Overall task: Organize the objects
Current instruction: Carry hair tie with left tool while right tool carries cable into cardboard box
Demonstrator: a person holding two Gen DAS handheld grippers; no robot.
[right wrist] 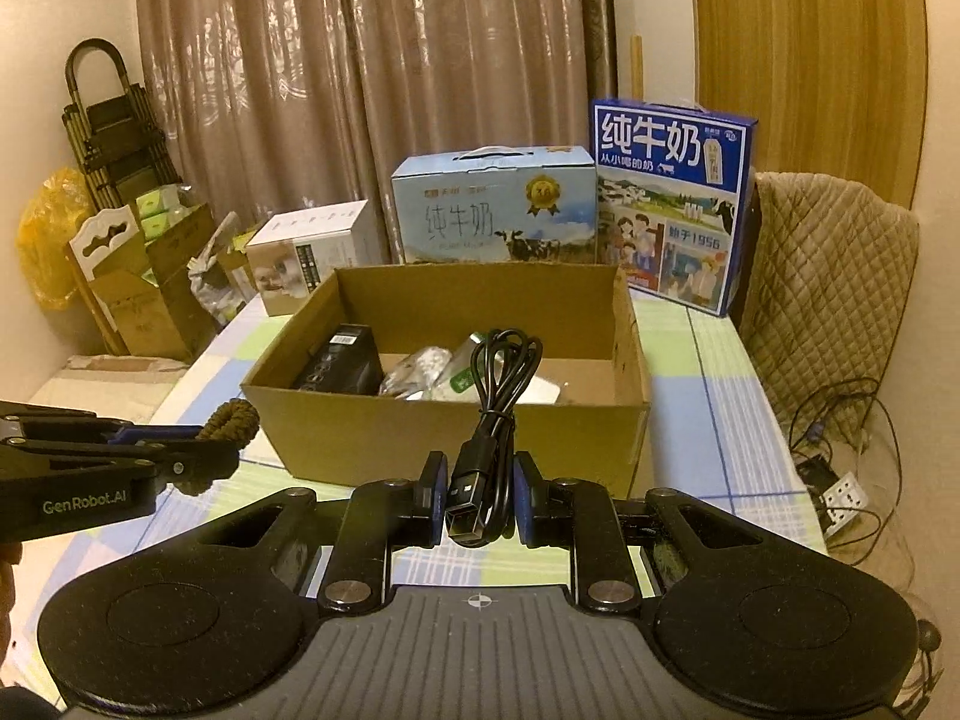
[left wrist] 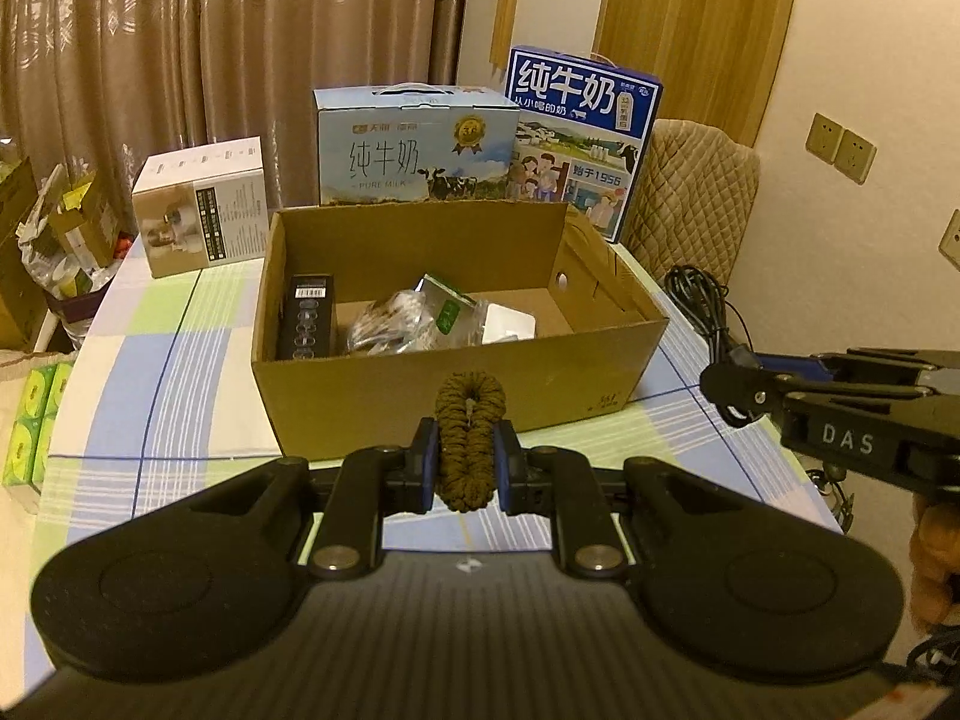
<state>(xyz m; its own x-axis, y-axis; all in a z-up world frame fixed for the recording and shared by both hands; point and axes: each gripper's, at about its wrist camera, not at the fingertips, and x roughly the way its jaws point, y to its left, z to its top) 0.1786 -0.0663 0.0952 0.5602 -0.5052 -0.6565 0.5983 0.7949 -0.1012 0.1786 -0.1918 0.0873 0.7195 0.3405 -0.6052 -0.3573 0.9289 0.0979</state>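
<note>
Hard to read: the crinkly clear bags (left wrist: 390, 324) inside the cardboard box (left wrist: 456, 396), contents unclear; a flat silvery item (left wrist: 510, 324) is half hidden behind them, and a black carton w/ barcode label (left wrist: 306, 315) stands at the box's far-left wall.

The box is open-topped corrugated card, just ahead of both sets of jaws, on a checked tablecloth (left wrist: 156, 372).

Left gripper (left wrist: 468, 465): jaws clamped on a brown braided cord loop (left wrist: 471, 420), rough woven texture, its arch sticking up past the fingertips and its lower end hanging below.

Right gripper (right wrist: 480, 495): jaws pinched on a bundled black USB cable (right wrist: 498, 384), glossy, plug end hanging below the tips, loops rising above, overlapping the box's near wall in view.

Two milk cartons (left wrist: 414, 144) stand beyond the box.
</note>
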